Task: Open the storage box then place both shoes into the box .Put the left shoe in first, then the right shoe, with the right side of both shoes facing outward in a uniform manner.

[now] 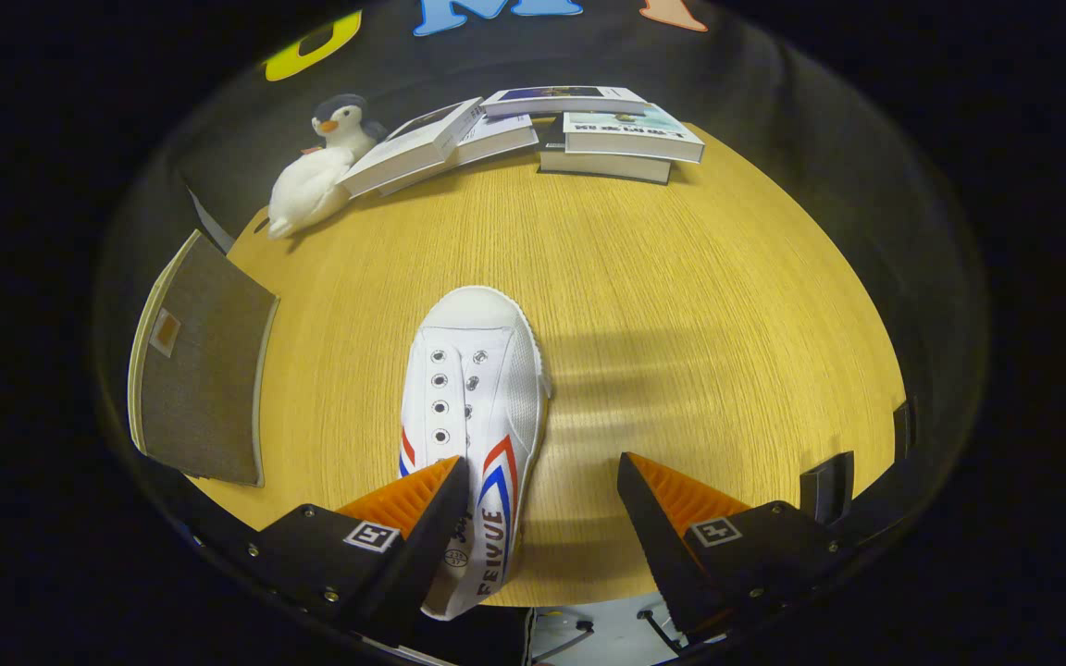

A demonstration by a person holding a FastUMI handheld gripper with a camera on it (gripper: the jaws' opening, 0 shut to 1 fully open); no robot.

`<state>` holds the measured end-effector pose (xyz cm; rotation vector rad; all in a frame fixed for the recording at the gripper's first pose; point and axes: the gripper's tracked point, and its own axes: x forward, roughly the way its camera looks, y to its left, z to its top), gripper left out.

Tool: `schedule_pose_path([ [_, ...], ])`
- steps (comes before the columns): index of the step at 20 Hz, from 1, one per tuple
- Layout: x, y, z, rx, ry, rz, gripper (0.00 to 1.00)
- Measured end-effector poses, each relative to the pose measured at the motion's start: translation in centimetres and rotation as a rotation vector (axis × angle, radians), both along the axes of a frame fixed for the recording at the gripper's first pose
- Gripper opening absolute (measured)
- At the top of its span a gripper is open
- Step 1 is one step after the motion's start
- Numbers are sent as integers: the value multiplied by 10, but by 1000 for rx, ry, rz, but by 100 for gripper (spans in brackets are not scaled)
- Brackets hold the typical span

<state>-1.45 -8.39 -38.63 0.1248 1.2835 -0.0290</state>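
A white canvas shoe [473,407] with red and blue stripes on its side lies on the wooden table [681,305], toe pointing away from me. My gripper [542,481] is open above it. The left finger [422,504] covers the shoe's opening and heel part. The right finger [672,499] hangs over bare table to the shoe's right. A grey fabric storage box [204,370] stands at the table's left edge, beyond the left finger; its lid looks down.
At the far side of the table lie several books [625,139] in loose stacks. A plush penguin [316,171] leans beside them at the far left. The table's near edge runs just under my fingers.
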Motion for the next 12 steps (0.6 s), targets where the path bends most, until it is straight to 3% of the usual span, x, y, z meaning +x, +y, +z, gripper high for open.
schedule_pose_path([
  [7,3,14,-12,25,48,21,94],
  [12,8,22,-11,47,50,25,54],
])
